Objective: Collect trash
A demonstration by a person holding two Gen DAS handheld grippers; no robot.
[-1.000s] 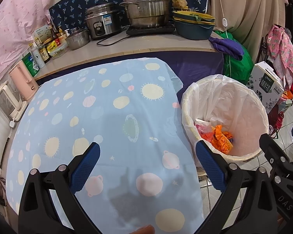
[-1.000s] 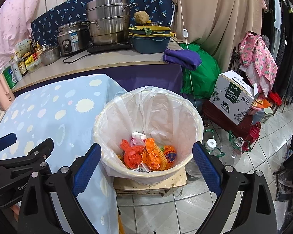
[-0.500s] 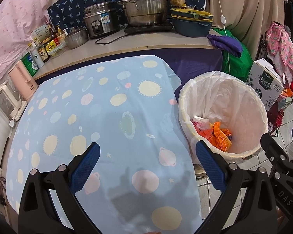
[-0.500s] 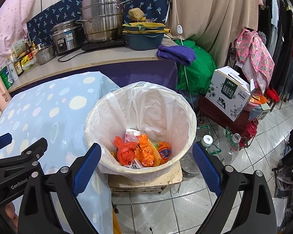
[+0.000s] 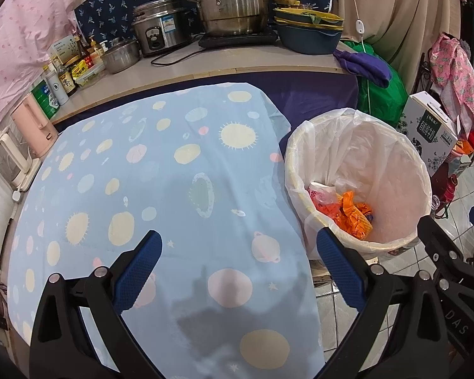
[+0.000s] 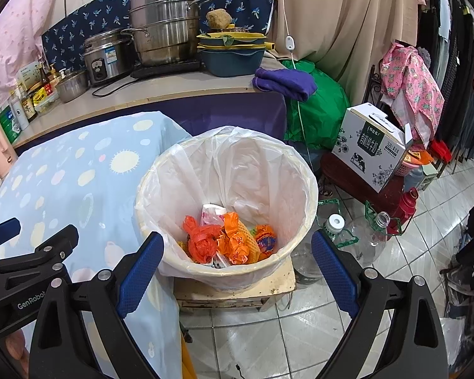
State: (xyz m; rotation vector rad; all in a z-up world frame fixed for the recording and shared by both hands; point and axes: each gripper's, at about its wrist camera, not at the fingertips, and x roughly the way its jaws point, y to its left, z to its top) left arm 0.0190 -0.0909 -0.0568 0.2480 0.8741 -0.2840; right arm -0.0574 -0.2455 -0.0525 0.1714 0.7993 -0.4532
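A white trash bin [image 6: 303,170] lined with a clear bag stands on a low wooden stand beside the table; it also shows in the left wrist view [image 5: 300,135]. Orange wrappers and bags [image 6: 230,240] lie at its bottom, also seen in the left wrist view [image 5: 347,211]. My left gripper [image 5: 238,260] is open and empty above the table with the blue planet-print cloth [image 5: 142,170]. My right gripper [image 6: 237,260] is open and empty, held above the near rim of the bin. No loose trash shows on the cloth.
A counter [image 5: 189,69] behind the table holds a rice cooker [image 5: 159,28], a steel steamer pot [image 5: 233,3], bowls and bottles. A white carton [image 6: 373,145], plastic bottles [image 6: 357,233] and a red flask [image 6: 406,205] stand on the tiled floor right of the bin.
Both grippers have drawn back a little and the views have shifted slightly; the bin sits a bit further left in each. Both stay open and empty.
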